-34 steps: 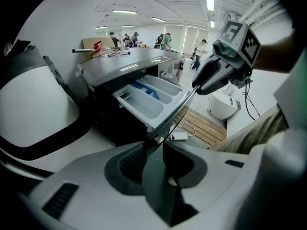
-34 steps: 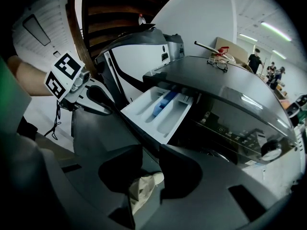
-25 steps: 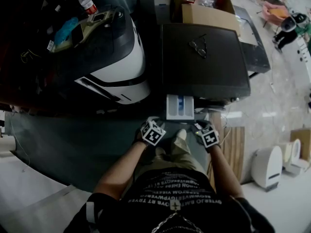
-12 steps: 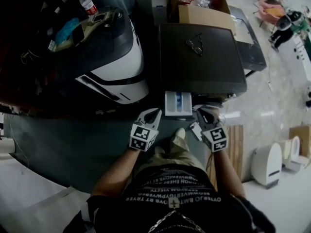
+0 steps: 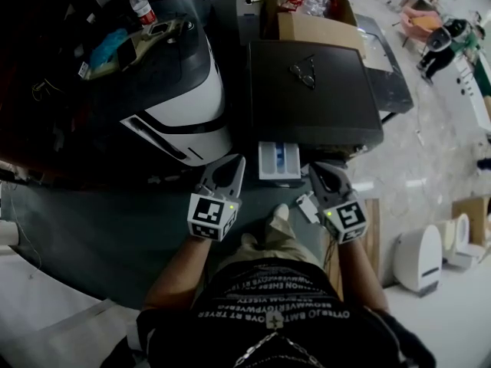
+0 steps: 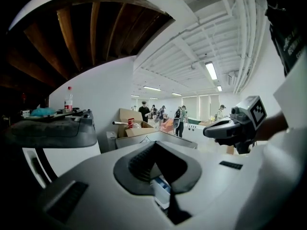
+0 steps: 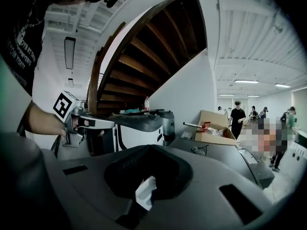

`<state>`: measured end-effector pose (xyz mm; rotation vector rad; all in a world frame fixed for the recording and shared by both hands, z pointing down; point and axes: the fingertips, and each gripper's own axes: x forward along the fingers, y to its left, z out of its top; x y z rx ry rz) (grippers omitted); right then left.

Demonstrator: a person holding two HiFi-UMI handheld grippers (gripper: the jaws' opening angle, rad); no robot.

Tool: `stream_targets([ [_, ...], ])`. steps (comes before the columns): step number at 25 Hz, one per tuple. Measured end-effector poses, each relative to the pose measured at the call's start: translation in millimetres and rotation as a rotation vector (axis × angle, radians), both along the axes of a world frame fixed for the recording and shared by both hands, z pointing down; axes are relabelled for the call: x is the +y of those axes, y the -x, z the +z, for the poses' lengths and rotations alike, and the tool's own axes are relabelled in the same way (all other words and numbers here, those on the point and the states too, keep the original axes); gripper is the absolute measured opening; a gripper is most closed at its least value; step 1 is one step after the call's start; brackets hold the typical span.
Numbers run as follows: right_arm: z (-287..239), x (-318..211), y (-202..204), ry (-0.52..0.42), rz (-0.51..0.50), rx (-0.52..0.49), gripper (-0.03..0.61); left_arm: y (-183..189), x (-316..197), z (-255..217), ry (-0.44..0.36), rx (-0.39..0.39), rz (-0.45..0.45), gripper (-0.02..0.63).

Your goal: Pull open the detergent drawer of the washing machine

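Observation:
The washing machine (image 5: 314, 90) has a dark flat top, and its white detergent drawer (image 5: 278, 162) with a blue insert stands pulled out at the front. My left gripper (image 5: 236, 162) is shut and empty, held in the air just left of the drawer. My right gripper (image 5: 318, 171) hangs just right of the drawer, also shut on nothing. Neither gripper touches the drawer. In the left gripper view the closed jaws (image 6: 168, 200) frame a bit of the drawer (image 6: 160, 188), with the right gripper (image 6: 230, 127) alongside. In the right gripper view the drawer (image 7: 144, 190) shows between the closed jaws (image 7: 139, 207).
A black-and-white machine (image 5: 184, 98) stands left of the washer, with a water bottle (image 5: 138, 4) on top. A pair of glasses (image 5: 303, 71) lies on the washer top and a cardboard box (image 5: 314, 14) sits behind it. A wooden board (image 5: 372, 228) and a white appliance (image 5: 418, 259) are at the right. People (image 7: 236, 116) stand far behind.
Both grippers have risen from low in front of the machine and tipped up to nearly level, either side of the drawer. The drawer has stayed pulled out.

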<state>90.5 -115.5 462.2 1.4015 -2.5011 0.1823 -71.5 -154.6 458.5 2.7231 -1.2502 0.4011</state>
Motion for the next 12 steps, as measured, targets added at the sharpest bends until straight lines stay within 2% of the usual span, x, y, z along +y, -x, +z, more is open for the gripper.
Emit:
stream_targets([
  [7, -21, 17, 10, -0.024, -0.01, 0.018, 0.002, 7, 19, -32, -0.057, 0.012, 0.013, 0.005],
  [12, -33, 30, 18, -0.038, -0.005, 0.01, 0.002, 11, 33, -36, -0.051, 0.064, 0.036, 0.005],
])
